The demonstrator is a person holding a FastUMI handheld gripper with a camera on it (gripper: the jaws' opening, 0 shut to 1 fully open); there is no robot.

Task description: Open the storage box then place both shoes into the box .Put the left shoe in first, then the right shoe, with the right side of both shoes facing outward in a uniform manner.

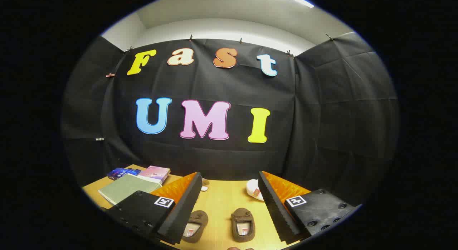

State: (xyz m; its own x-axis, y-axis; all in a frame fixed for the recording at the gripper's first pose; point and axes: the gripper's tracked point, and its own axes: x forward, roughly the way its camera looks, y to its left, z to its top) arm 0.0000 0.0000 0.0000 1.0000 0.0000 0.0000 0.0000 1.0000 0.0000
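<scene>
On the pale wooden bench point(222, 203), a grey-green flat book point(125, 187) is seen at ten o'clock from the tool point(229, 207). The tool is held wide open; two brown suede slippers point(195, 226) point(243, 225) lie between its fingers. A white cap-like object point(254, 189) sits at one o'clock.

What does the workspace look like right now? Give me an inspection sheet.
Surface: wooden table, bare between the fingers.
Job's things: two brown shoes, left-hand shoe and right-hand shoe, side by side between the fingers, openings up, untouched. Storage box: cannot tell which item it is.
Clutter: green book, pink box and blue packet beyond the left finger; white object by the right finger; small white item.
Grippers: gripper open, fingers wide apart, holding nothing.
Cables: nothing seen.
Surroundings: black cloth wall, white ceiling.
</scene>
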